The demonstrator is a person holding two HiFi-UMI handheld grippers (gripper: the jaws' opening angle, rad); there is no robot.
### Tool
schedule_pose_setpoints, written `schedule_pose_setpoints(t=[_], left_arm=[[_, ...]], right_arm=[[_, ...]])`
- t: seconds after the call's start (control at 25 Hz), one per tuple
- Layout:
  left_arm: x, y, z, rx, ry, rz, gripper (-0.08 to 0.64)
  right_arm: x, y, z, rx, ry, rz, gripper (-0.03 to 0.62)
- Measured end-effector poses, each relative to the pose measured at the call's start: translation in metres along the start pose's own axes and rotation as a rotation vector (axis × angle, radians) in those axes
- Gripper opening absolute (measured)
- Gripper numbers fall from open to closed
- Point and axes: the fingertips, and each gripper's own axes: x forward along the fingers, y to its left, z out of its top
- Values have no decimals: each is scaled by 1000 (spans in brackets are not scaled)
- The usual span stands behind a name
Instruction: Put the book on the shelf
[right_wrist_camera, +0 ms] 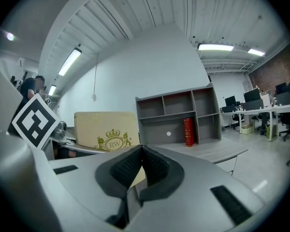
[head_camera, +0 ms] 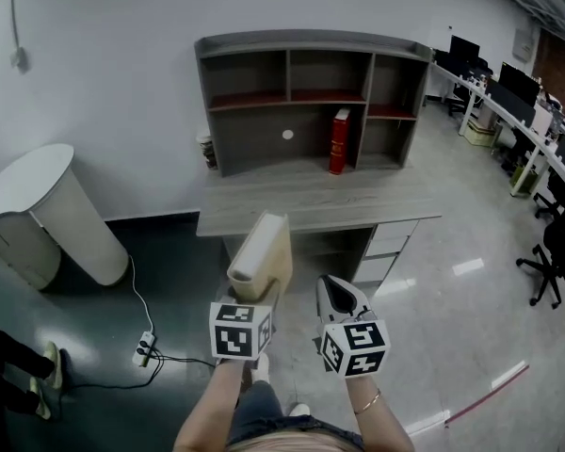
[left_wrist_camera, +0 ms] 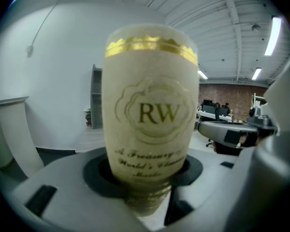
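A cream book (head_camera: 261, 257) with a gold "RW" crest stands upright in my left gripper (head_camera: 255, 295), which is shut on its lower end. Its spine (left_wrist_camera: 152, 115) fills the left gripper view, wedged between the jaws (left_wrist_camera: 150, 178). My right gripper (head_camera: 340, 296) hangs beside it to the right, shut (right_wrist_camera: 141, 151) with nothing between the pads; the book's cover (right_wrist_camera: 106, 129) shows past its left side. Ahead, a grey shelf unit (head_camera: 311, 102) sits on a grey desk (head_camera: 264, 217). A red book (head_camera: 339, 141) stands upright in the shelf's lower middle bay (right_wrist_camera: 187, 132).
A white curved stand (head_camera: 47, 210) is at the left. A power strip (head_camera: 145, 348) and its cable lie on the dark floor. A cup (head_camera: 206, 151) sits at the shelf's left end. Office chairs (head_camera: 556, 252) and desks with monitors (head_camera: 508, 92) line the right.
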Motion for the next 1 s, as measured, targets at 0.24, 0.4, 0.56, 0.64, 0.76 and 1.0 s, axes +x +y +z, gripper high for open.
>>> schedule_pose_setpoints(t=[0.24,0.4,0.56,0.64,0.76,1.0], left_arm=[[33,19,12,-5,-1,-9,229],[67,45,22,-15,9,-2,229],[108,77,36,-14,21,7,229],[128,94,45,-16,27,8,229],[157,118,59,-17,36,4,229],[210,160,82,-17,45,-5,229]], right_arm=[[35,-13,3,20,-6,-5,9],[71,-23,5,30,8,-3,9],[118,-35,7,34,27,-5,9],[144,-40,8,40,38,-6,9],[182,-47,13,44,51,-8,9],[252,-56,21,50,73,-16,9]])
